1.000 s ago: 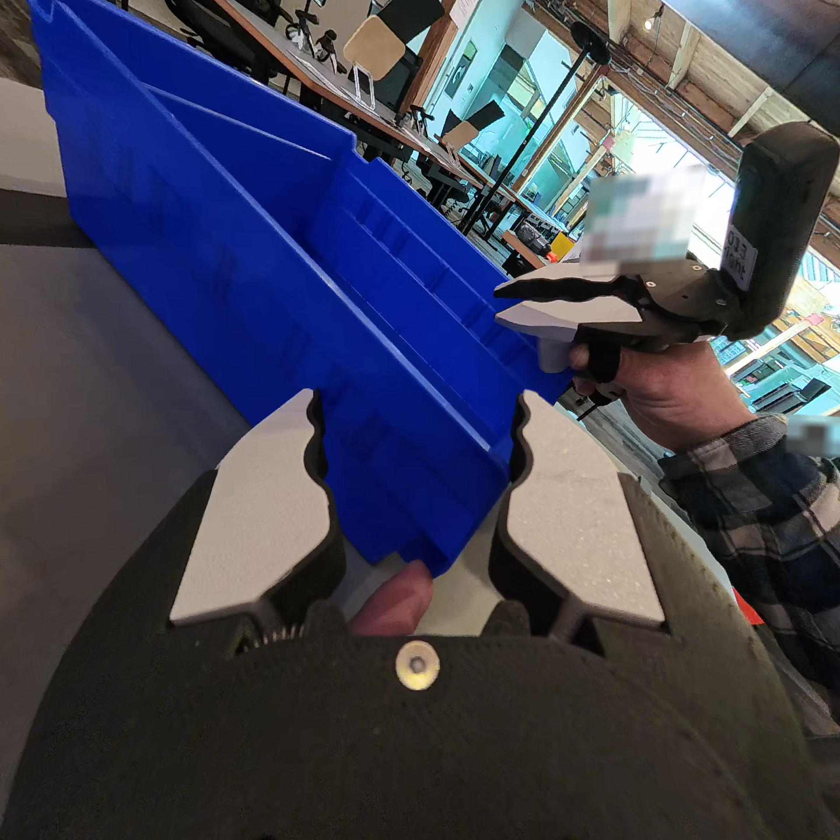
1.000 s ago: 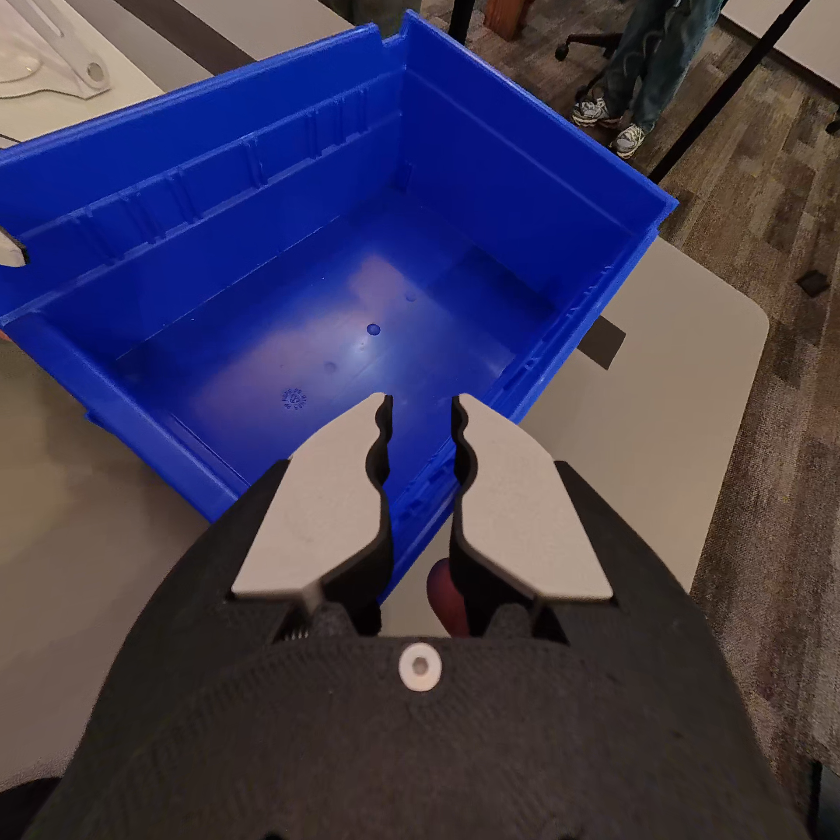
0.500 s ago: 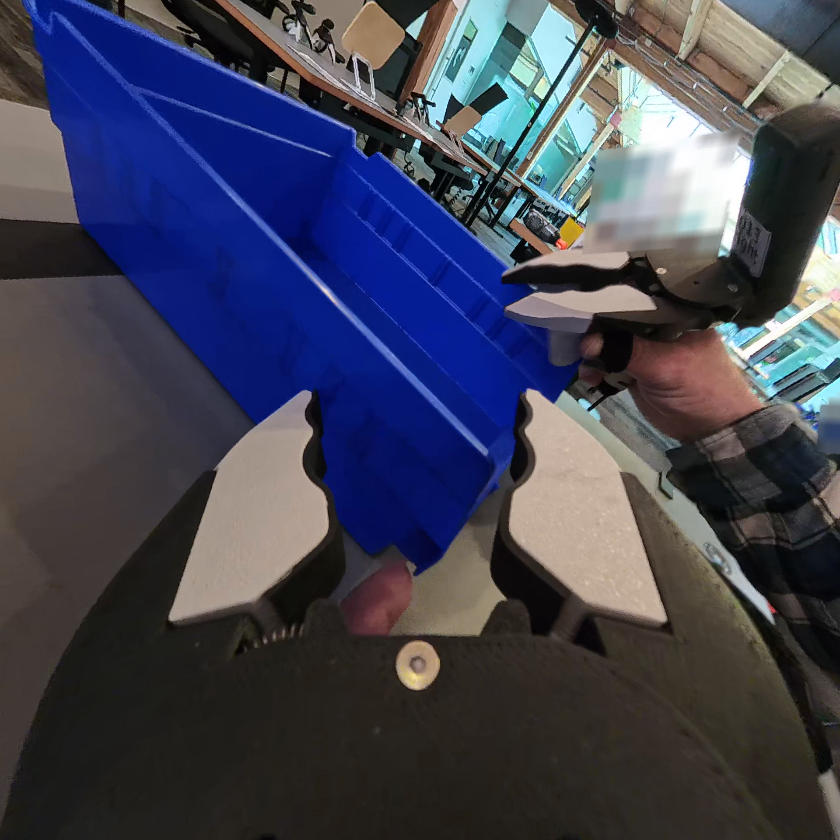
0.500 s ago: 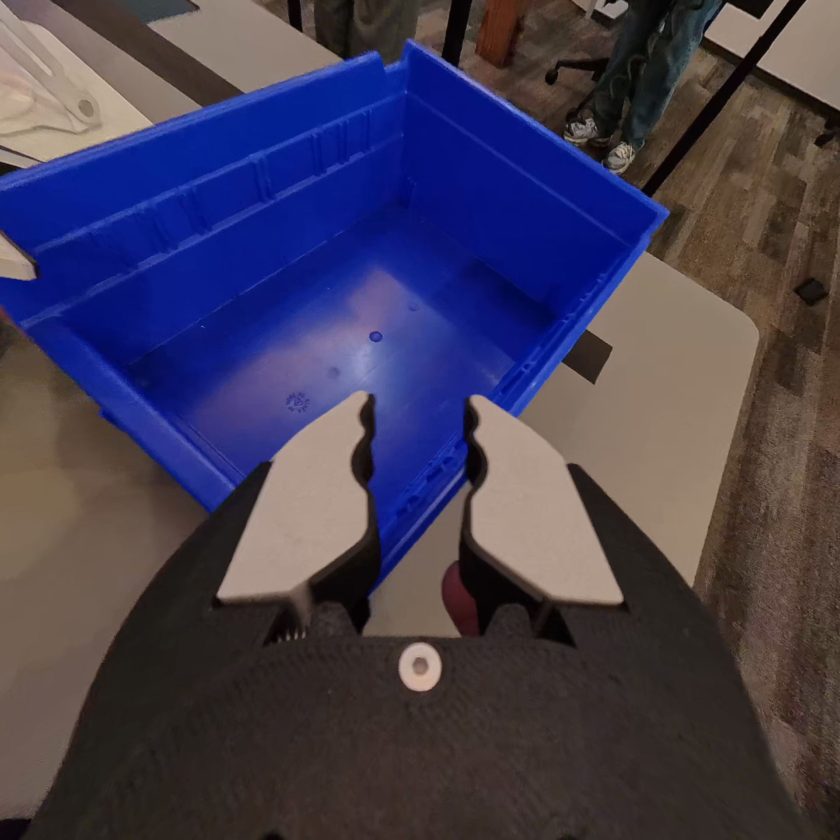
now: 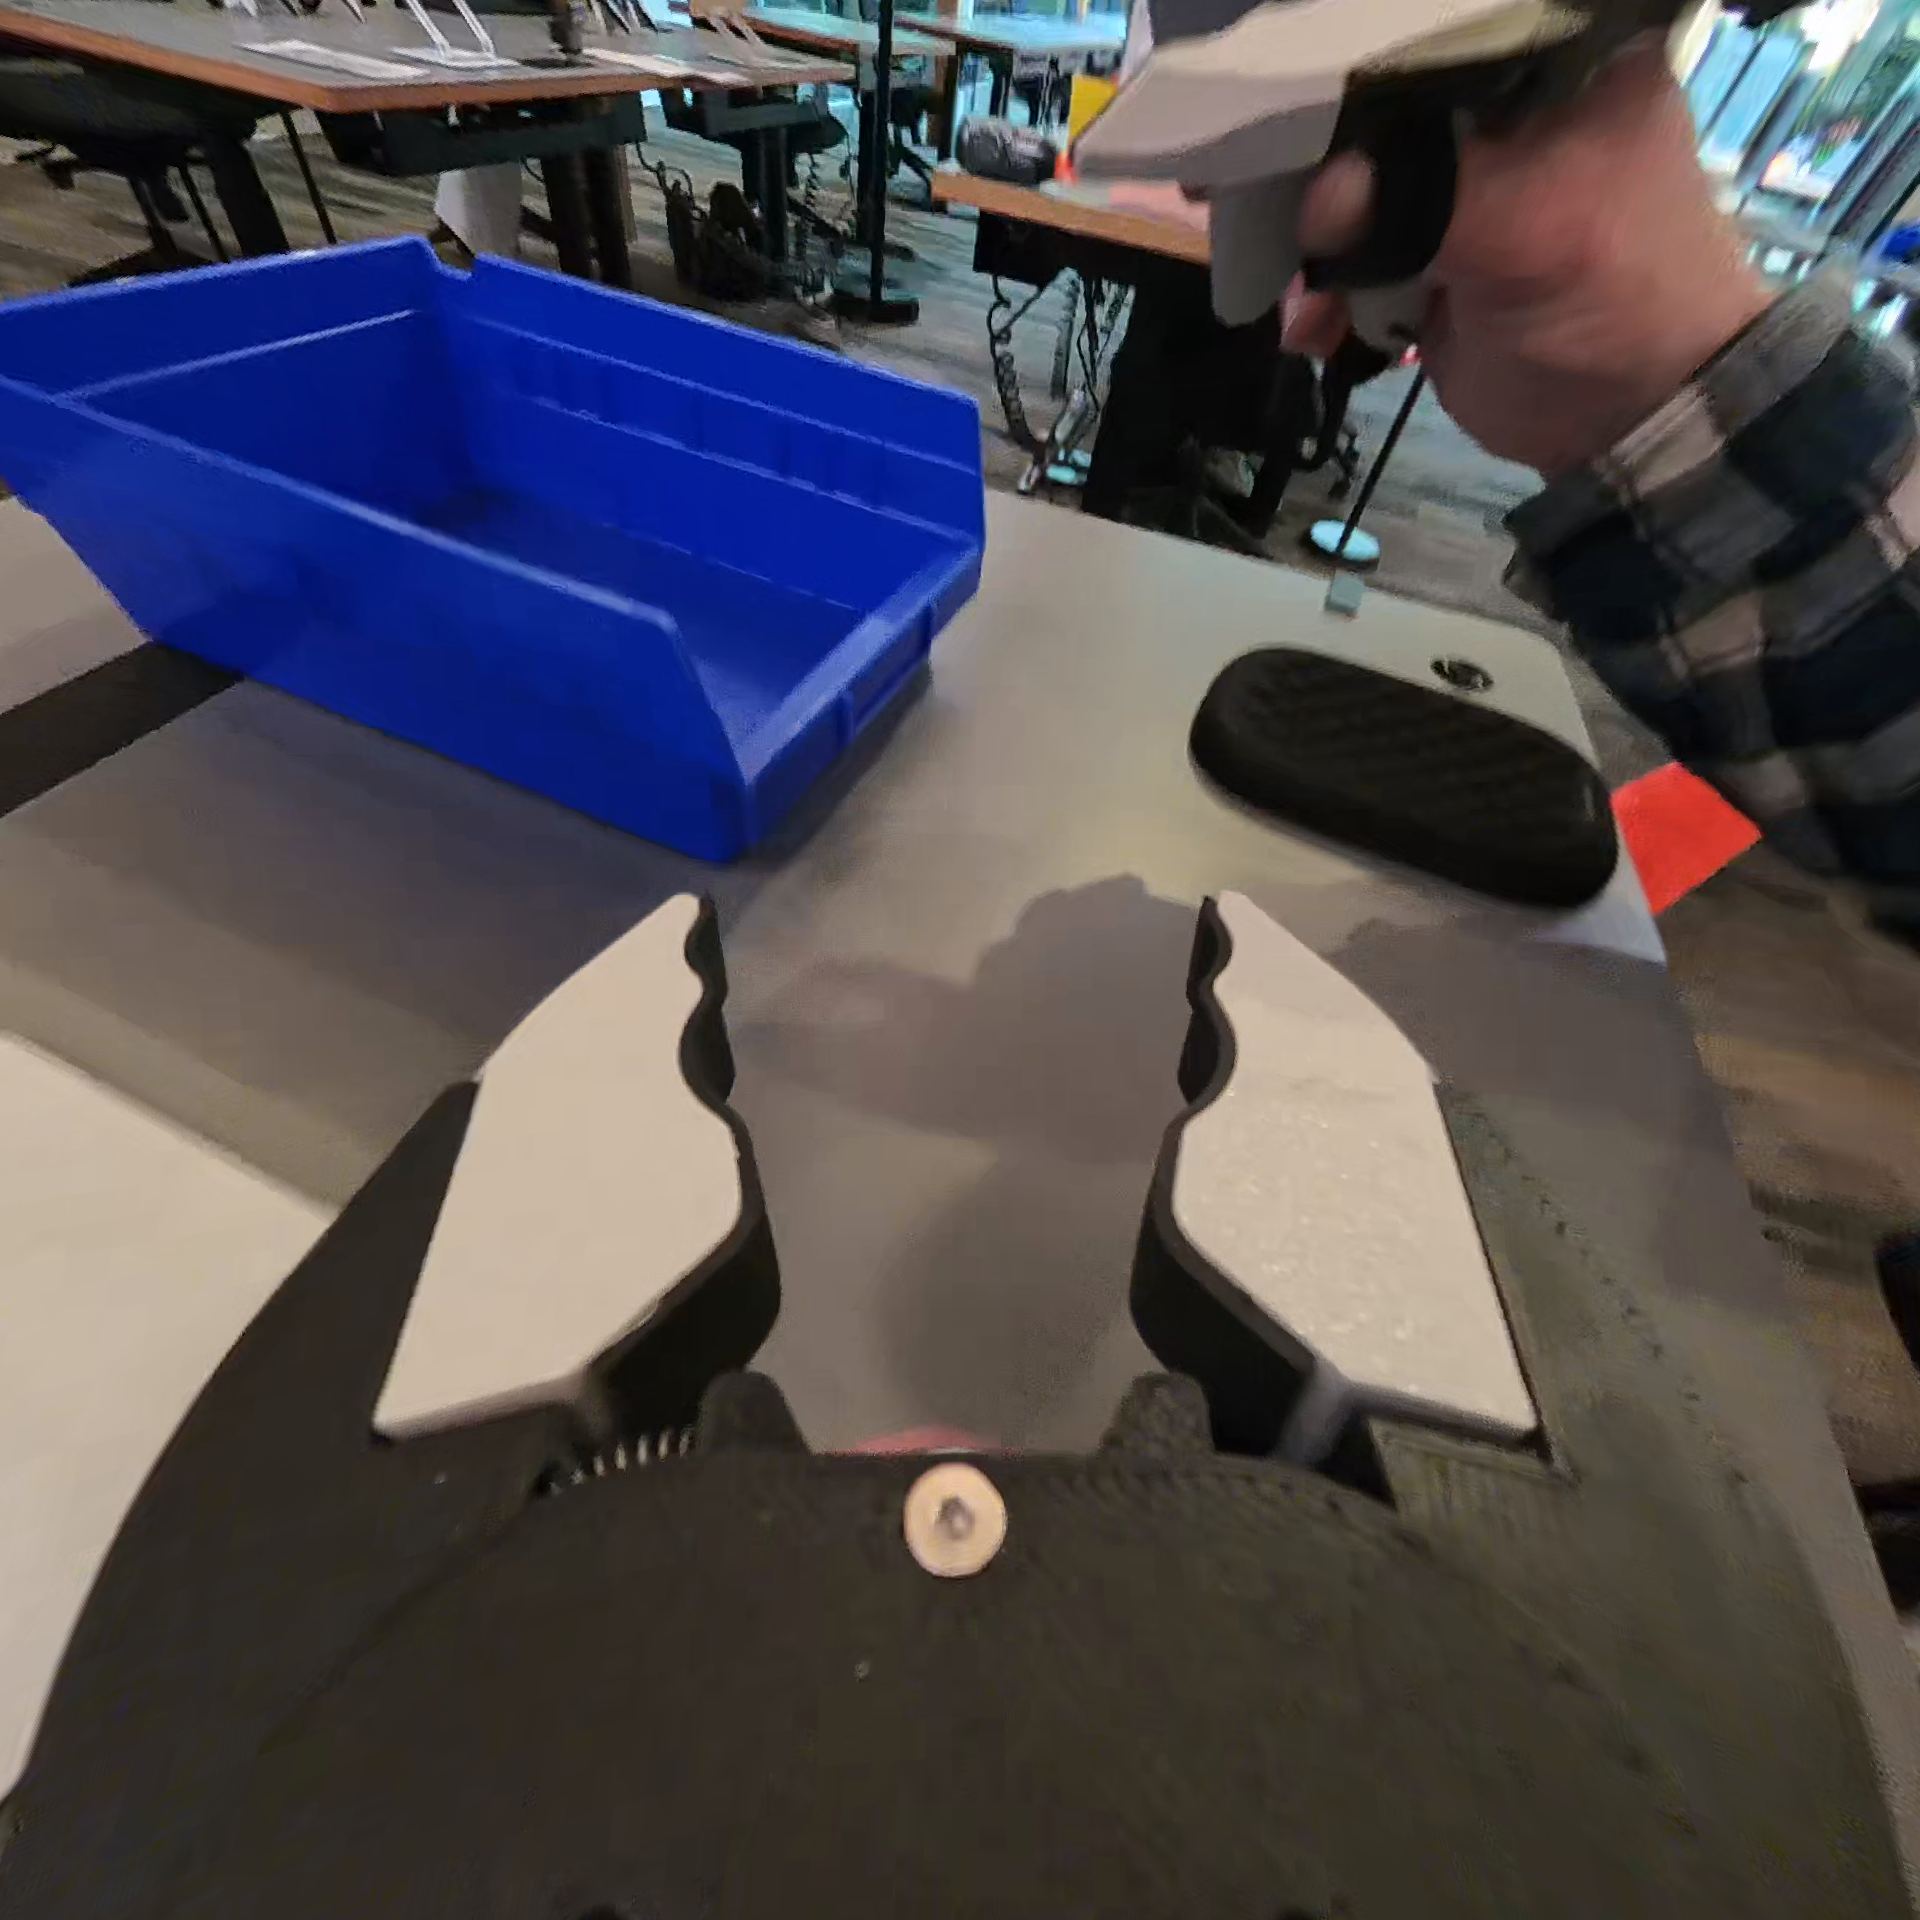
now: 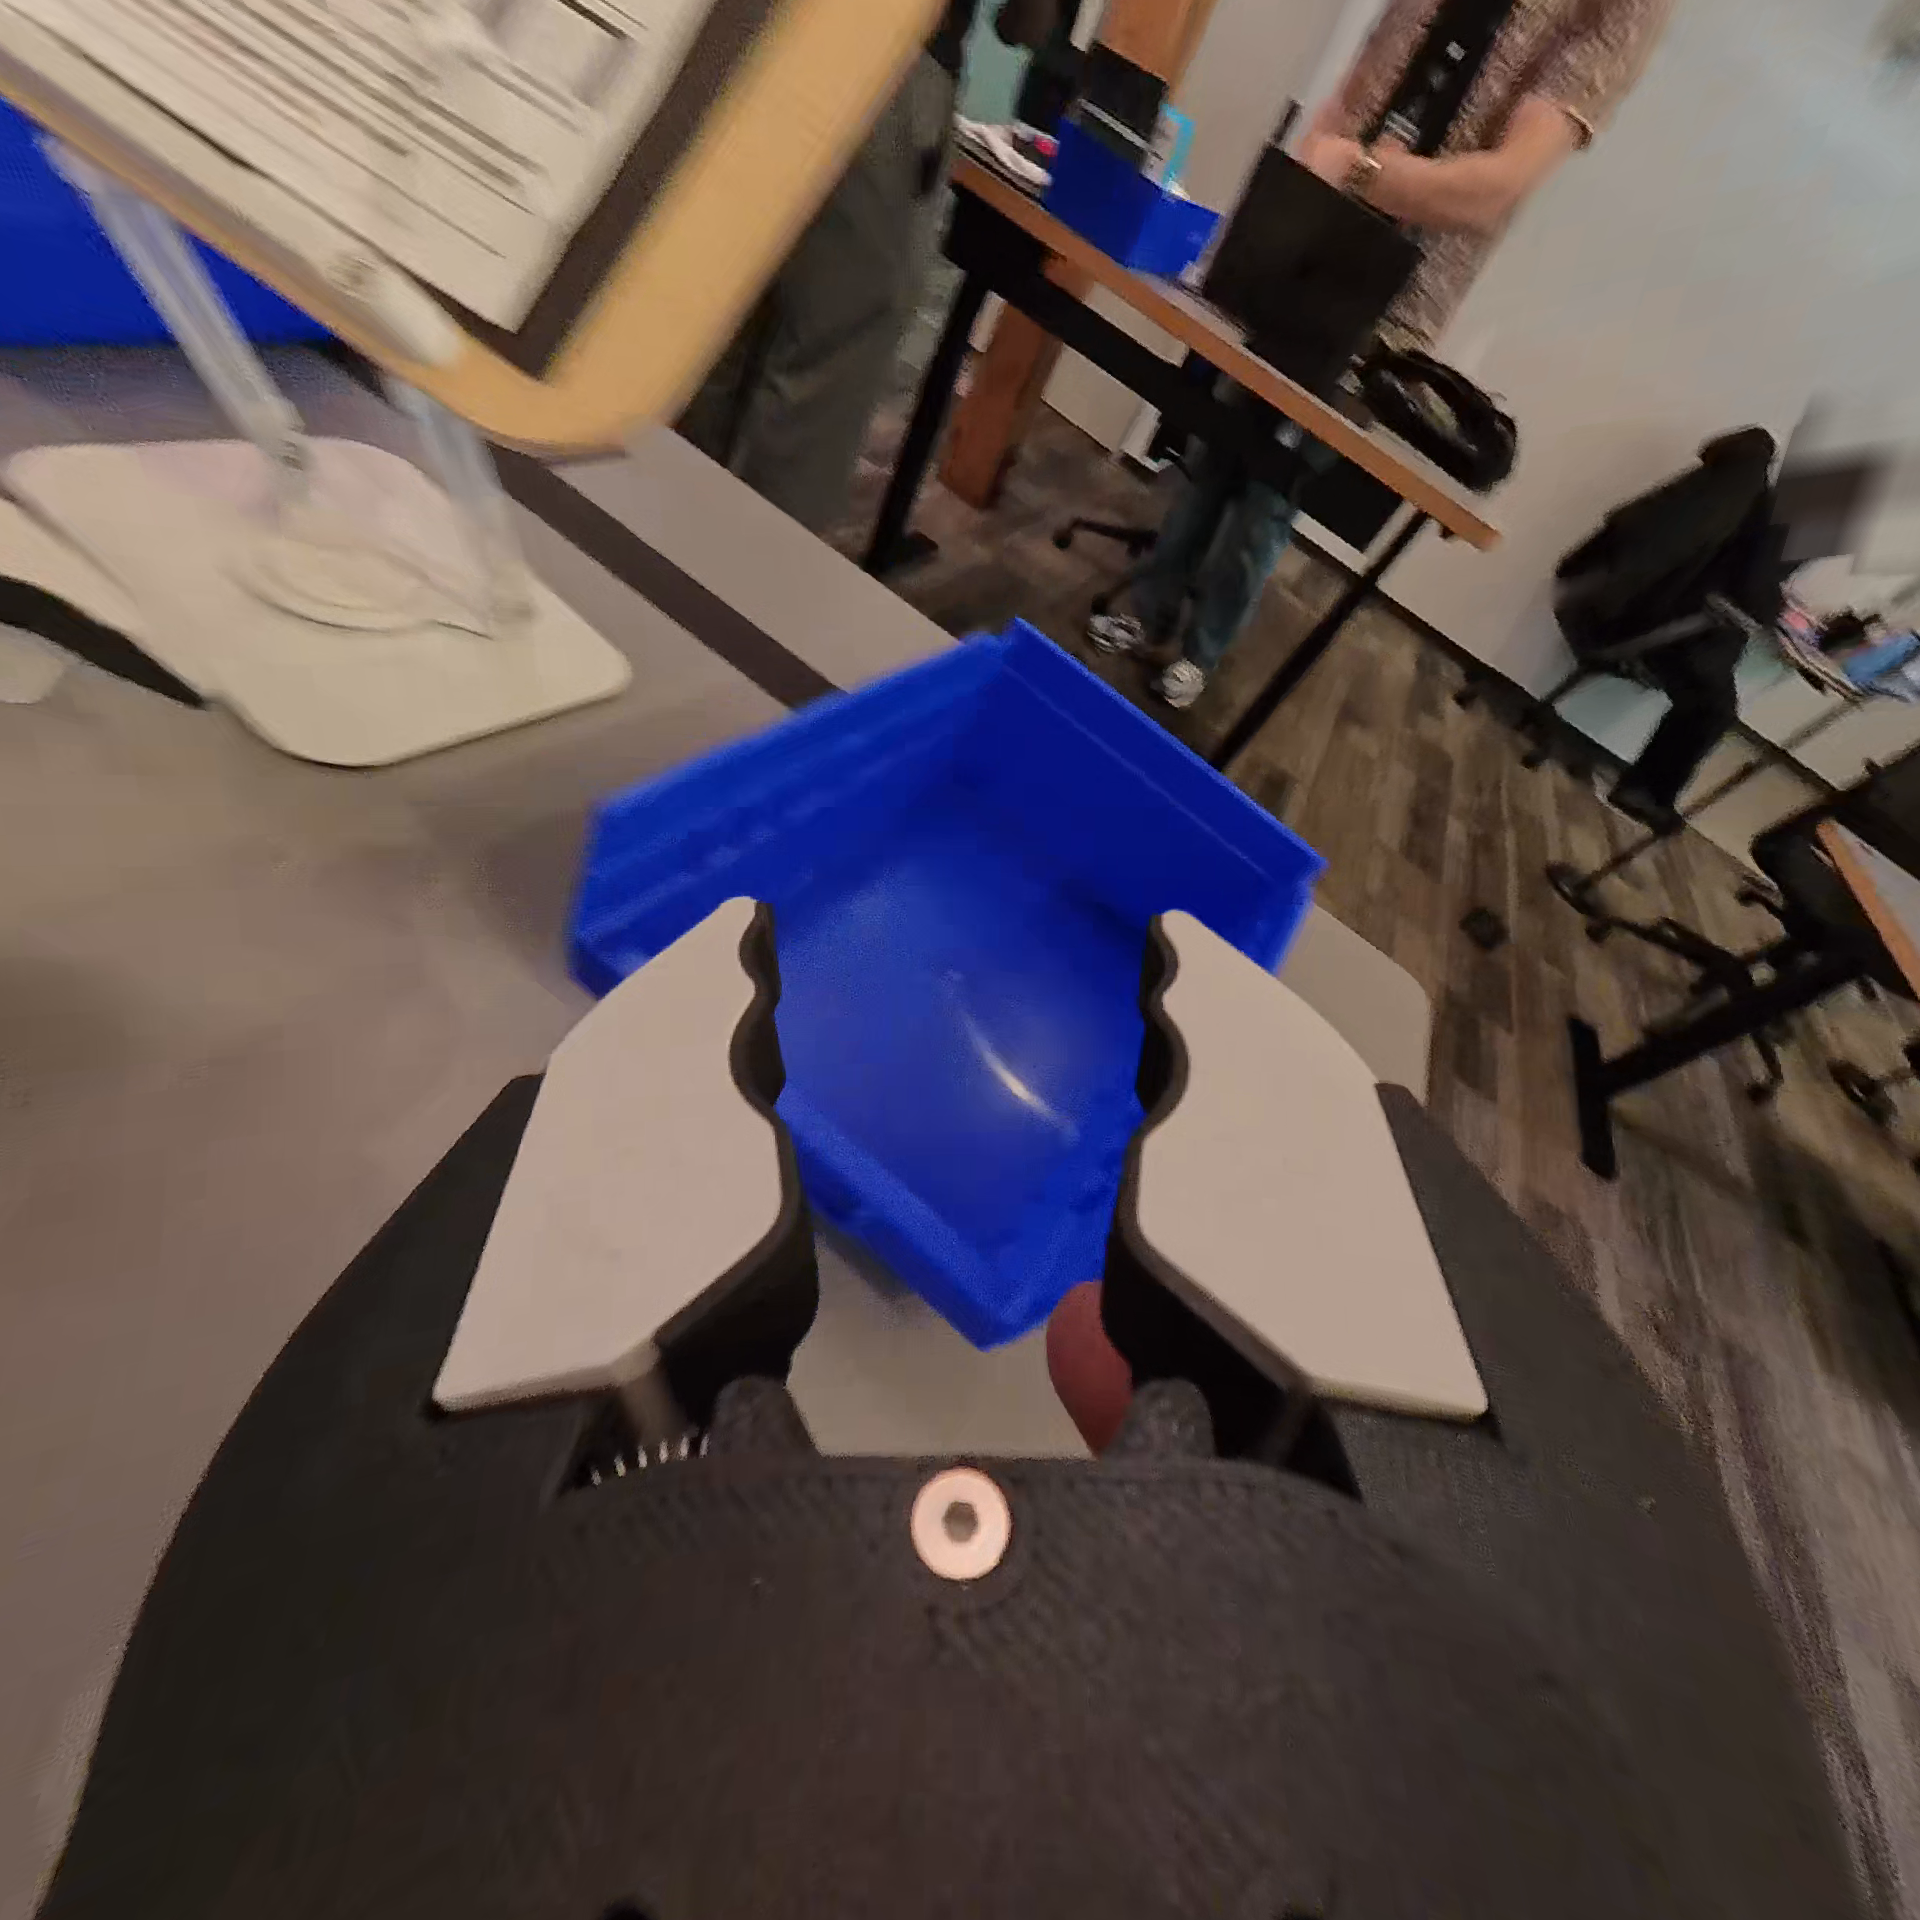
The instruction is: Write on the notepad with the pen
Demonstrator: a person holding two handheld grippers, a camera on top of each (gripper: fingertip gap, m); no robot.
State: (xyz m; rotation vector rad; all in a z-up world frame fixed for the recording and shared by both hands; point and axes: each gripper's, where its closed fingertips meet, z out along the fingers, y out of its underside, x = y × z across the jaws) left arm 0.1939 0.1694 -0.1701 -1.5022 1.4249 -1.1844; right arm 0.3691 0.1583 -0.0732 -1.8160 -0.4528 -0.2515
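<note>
Grey table (image 5: 1091,644): laminate top with a dark strip across it; it carried everything listed below.
Bin (image 5: 499,540): blue plastic, empty, standing toward the far left of the table, its low front facing the near edge.
Stand (image 6: 312,582): clear, on a pale base near the table's far edge, holding a tilted printed sheet (image 6: 343,125).
Pad (image 5: 1403,774): black, oblong, textured, lying at the far right corner beside a strip of red tape (image 5: 1683,831).
Left gripper (image 5: 951,914): jaws wide apart over bare table near the middle, nothing between them.
Right gripper (image 6: 951,914): jaws apart and empty, held above the bin's near corner; the left view showed it raised high in a hand (image 5: 1538,312) over the right edge.
Notepad and pen: neither showed in either view, so their place could not be told.
Risk: both views were smeared, which suggested fast swings; at that pace a finger could clip the bin wall or knock the stand over.
Risk: with both grippers empty and no pen found, writing looked not yet begun; a hurried grab at a thin pen could roll it off the table's edge.
</note>
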